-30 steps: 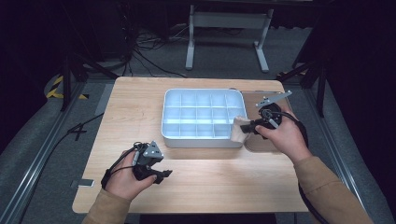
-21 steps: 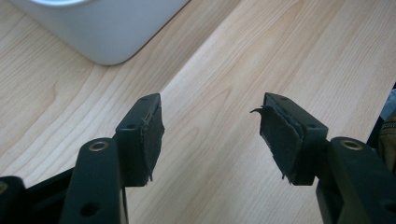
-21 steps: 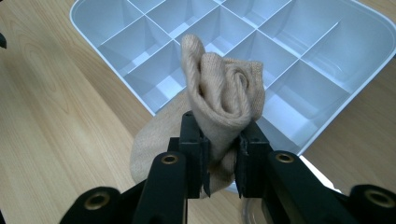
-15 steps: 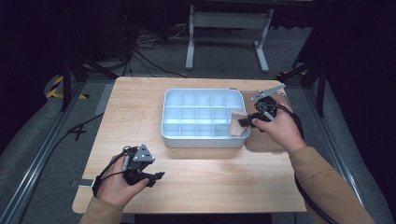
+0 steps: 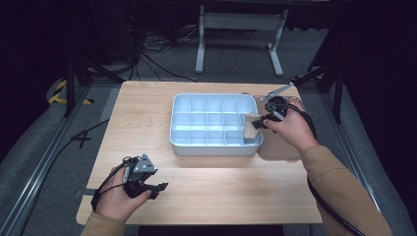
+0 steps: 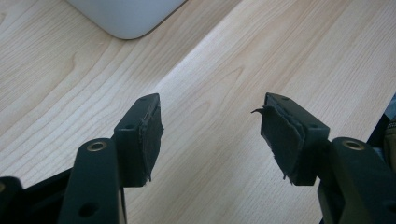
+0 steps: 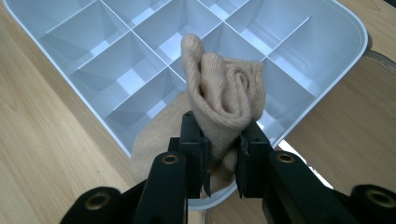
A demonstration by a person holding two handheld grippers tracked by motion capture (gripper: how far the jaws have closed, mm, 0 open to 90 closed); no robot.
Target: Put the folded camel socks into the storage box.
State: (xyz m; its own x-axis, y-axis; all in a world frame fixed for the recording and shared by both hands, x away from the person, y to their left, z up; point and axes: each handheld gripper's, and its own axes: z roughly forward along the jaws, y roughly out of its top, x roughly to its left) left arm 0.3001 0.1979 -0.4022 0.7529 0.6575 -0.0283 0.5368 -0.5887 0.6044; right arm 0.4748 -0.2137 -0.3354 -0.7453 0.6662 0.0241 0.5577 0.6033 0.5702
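1. High view: our right claw [image 5: 261, 122] holds a rolled beige sock [image 5: 252, 127] over the right end of the white divided tray [image 5: 215, 147], at its near right corner. To do this step well, we should centre the roll over one compartment, lower it straight between the dividers, and only then let go, so that no loose cloth hangs over a wall. Our left claw [image 5: 156, 188] rests idle on the bench [image 5: 211, 196] near the front edge, well apart from the tray.

2. Left gripper view: the left claw [image 6: 212, 133] stands released, with bare wood between its jaws. The tray [image 6: 126, 16] shows just one rounded corner here, cut off at the top.

3. Right gripper view: the right claw [image 7: 222, 149] is clenched on the lower part of the sock [image 7: 224, 95], whose rolled end stands up above the jaws. A looser flap hangs below, partly hidden by them; it perhaps already touches the tray's [image 7: 56, 51] rim, though we cannot be sure. Which compartment lies directly beneath is hard to make out.
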